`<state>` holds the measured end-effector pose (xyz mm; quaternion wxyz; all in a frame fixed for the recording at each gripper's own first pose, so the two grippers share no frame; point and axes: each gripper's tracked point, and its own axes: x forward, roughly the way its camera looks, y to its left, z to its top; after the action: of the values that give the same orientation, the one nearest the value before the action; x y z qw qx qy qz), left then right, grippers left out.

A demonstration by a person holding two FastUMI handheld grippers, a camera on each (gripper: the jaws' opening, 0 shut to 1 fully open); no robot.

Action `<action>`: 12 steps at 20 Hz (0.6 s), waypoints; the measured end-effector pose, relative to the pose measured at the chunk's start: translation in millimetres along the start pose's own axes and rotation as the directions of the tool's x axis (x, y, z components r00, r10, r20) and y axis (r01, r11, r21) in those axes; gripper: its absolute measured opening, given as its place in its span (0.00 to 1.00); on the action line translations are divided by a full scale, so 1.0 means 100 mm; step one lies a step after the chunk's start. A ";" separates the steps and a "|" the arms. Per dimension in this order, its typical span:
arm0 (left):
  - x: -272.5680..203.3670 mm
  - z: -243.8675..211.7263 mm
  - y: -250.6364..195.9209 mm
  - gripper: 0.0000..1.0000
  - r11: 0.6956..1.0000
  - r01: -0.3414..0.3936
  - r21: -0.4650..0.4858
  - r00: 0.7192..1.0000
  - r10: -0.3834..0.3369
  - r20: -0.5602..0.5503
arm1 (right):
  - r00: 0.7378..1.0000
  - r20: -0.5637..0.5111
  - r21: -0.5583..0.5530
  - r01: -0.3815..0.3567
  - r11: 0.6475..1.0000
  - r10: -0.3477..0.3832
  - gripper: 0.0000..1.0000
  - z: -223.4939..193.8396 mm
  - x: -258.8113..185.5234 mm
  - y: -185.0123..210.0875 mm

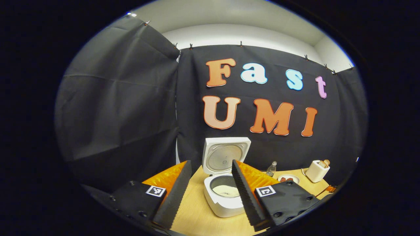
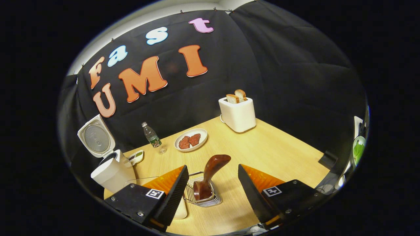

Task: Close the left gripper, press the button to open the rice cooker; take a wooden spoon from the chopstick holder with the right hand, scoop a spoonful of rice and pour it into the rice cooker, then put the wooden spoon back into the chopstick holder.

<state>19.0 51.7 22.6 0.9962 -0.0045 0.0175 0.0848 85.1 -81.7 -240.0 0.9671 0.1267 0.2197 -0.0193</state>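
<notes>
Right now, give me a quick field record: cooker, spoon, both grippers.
cooker: lid up, rice in the pot
spoon: wooden spoon standing in the wire holder, handle up
right gripper: open, empty, spoon between the fingers, not touching
left gripper: open, empty, facing the cooker
table: toaster, plate, bottle

My white rice cooker (image 1: 224, 196) stands on the wooden table with its lid (image 1: 225, 155) swung fully up, the round metal inner plate facing me. Its dark inner pot (image 1: 226, 187) holds a shallow layer of white rice (image 1: 226, 190). In the right gripper view the cooker sits far to my left, lid still upright. The dark brown wooden spoon (image 2: 210, 175) stands bowl-down in the wire chopstick holder (image 2: 203, 195), its handle tilting up to the right.
</notes>
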 end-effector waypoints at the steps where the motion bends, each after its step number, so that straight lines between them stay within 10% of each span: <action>1: -0.02 -0.01 0.04 0.93 1.000 -0.016 -0.004 1.000 0.016 -0.001 | 1.000 -0.017 0.033 -0.005 0.999 0.006 0.93 -0.04 0.04 0.00; 12: -0.17 -0.24 0.22 1.00 0.996 -0.084 0.015 0.994 0.085 -0.063 | 0.997 -0.037 0.301 -0.056 0.952 0.070 0.58 -0.08 0.43 0.08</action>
<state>-2.3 70.0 -1.1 0.9907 -0.0001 0.0501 0.1267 120.9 -70.9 -263.7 0.9313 0.2795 0.2329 -0.0185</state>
